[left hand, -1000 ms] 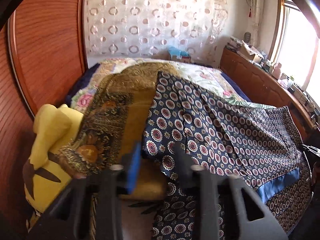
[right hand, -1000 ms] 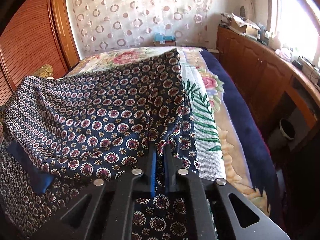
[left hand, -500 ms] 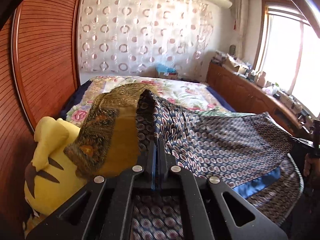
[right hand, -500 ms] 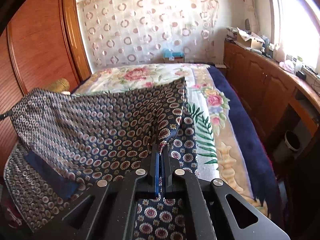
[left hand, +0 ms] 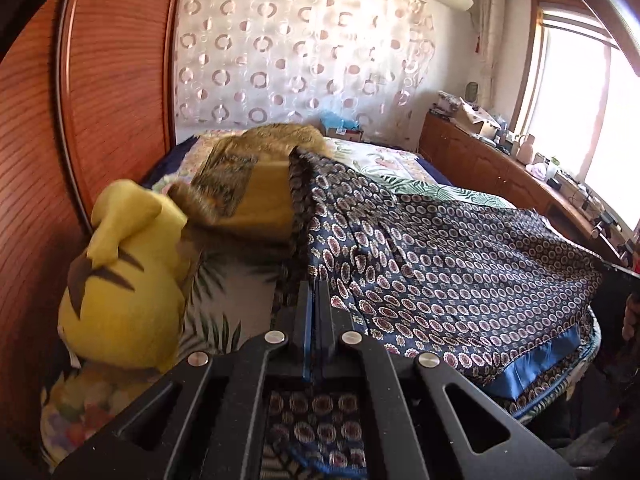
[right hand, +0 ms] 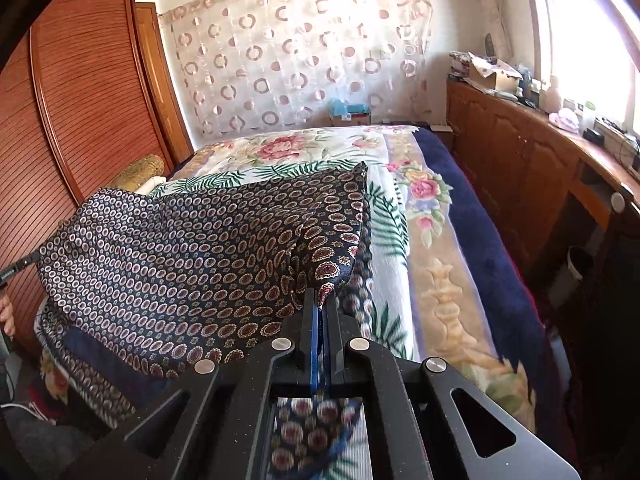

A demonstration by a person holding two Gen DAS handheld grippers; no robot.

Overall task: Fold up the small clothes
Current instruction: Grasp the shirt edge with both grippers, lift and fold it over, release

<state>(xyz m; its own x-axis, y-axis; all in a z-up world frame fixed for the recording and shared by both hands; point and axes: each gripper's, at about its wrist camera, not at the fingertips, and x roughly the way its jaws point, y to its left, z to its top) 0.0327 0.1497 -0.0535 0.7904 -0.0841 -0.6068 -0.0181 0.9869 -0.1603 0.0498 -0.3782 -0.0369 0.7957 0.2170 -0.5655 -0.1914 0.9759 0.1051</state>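
A navy cloth with a ringed medallion print and a plain blue hem is stretched above the bed between my two grippers. My left gripper is shut on its left edge, cloth pinched between the pads and trailing under the jaws. In the right wrist view the same navy cloth spans to the left, and my right gripper is shut on its right corner. The far end of the cloth still lies on the bed. Each gripper's tip shows at the edge of the other's view.
A yellow plush toy sits at the bed's left edge beside a gold patterned cloth. Wooden wardrobe doors stand left, a cluttered wooden cabinet runs along the right under the window. A hand shows at far left.
The left jaws have shut on the cloth's edge. Both grippers have drawn back toward me and lifted, pulling the navy cloth off the gold one and stretching it taut.
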